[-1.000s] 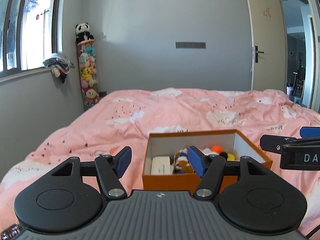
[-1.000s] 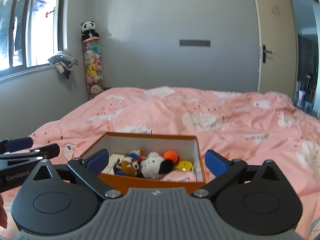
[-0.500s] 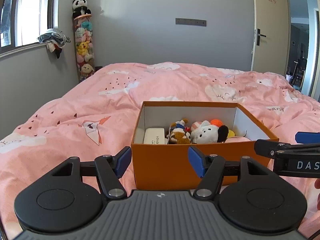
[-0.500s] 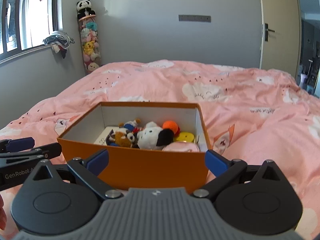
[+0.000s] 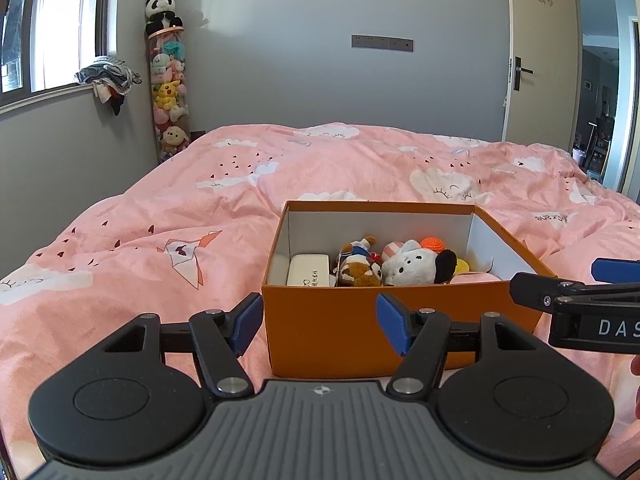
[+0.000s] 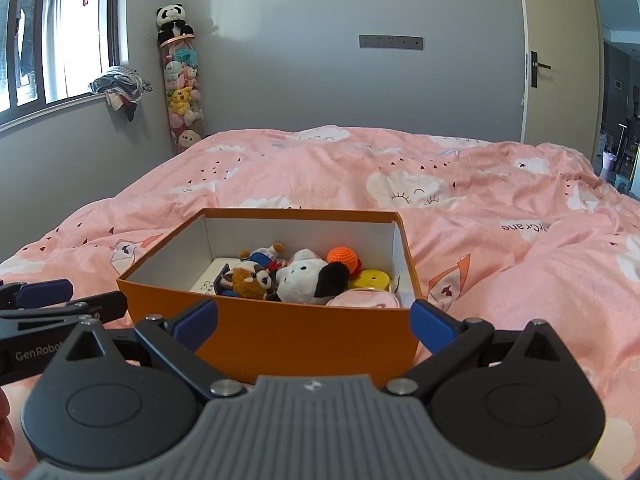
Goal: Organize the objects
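1. The box [image 5: 340, 320] is orange, open-topped, and sits on the bed [image 5: 160, 208] near its near edge, about midway between the bed's left and right sides as far as both views show.
2. The left hand-held gripper [image 5: 320, 318] is spread and holds nothing. It faces the left half of the box's near wall, with its left finger just outside the near left corner.
3. The right hand-held gripper [image 6: 314, 322] is spread wider, also empty. Its fingers bracket nearly the whole near wall, the right one at the near right corner.
4. The box's long axis runs left to right across both views, so its long near wall faces both tools squarely.
5. Inside, from left to right: a white case [image 5: 308, 275], a brown plush [image 5: 358, 270], a white plush [image 5: 408, 266], an orange ball [image 6: 342, 258] and a yellow toy [image 6: 370, 279]. All lie forward and below the fingertips.
6. My judgement: the left tool is nearer the white case, the right tool nearer the yellow toy and ball. Either must go up over the near wall and down.
7. Nothing loose shows on the bed, so the coming move likely concerns the box or its contents.
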Demonstrator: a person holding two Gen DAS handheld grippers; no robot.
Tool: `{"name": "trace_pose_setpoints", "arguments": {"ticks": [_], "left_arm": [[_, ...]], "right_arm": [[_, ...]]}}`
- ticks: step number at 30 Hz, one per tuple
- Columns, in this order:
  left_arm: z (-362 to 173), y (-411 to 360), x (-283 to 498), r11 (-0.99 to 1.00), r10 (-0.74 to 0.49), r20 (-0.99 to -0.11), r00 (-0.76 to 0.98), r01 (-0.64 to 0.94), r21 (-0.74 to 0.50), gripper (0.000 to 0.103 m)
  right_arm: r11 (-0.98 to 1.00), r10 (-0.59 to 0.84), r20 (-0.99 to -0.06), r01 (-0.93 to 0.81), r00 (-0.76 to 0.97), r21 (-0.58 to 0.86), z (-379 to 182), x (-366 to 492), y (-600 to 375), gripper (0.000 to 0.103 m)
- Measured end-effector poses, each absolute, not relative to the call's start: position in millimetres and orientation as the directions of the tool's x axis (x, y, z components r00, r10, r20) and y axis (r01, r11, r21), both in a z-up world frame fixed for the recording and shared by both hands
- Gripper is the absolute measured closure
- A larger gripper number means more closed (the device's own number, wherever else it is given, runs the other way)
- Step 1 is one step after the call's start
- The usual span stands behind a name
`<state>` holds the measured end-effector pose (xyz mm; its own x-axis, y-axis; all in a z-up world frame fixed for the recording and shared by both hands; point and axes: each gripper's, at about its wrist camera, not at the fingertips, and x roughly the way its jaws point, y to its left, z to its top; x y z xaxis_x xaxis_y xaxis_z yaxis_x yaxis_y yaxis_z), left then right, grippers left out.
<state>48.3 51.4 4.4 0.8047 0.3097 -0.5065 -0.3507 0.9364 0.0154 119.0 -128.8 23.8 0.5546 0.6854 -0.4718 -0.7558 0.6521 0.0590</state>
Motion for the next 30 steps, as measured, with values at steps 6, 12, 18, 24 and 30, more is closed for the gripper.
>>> {"name": "trace_pose_setpoints", "arguments": {"ticks": [6,12,18,24,30], "left_arm": [[6.1,53.2,48.7,0.935,0.311,-0.506,0.805,-0.354,0.012,0.029],[6.3,53.3,48.6,0.935,0.312,-0.506,0.804,-0.355,0.012,0.029],[6.1,53.9,48.4,0.934,0.313,-0.506,0.804,-0.357,0.011,0.029],[6.3,54.1,48.4,0.934,0.312,-0.507,0.804,-0.357,0.01,0.029],[6.1,54.1,47.2,0.933,0.313,-0.511,0.801,-0.36,0.007,0.029]], "right_arm": [[0.652,0.685,-0.474,-0.756,0.553,0.059,23.8,118.3,-129.1,0.001],[0.655,0.683,-0.478,-0.753,0.553,0.063,23.6,118.4,-129.5,0.001],[0.652,0.684,-0.476,-0.756,0.553,0.061,23.4,117.8,-129.3,0.001],[0.654,0.682,-0.48,-0.754,0.552,0.062,23.1,117.3,-129.7,0.001],[0.653,0.683,-0.48,-0.755,0.551,0.062,23.1,117.4,-129.7,0.001]]}}
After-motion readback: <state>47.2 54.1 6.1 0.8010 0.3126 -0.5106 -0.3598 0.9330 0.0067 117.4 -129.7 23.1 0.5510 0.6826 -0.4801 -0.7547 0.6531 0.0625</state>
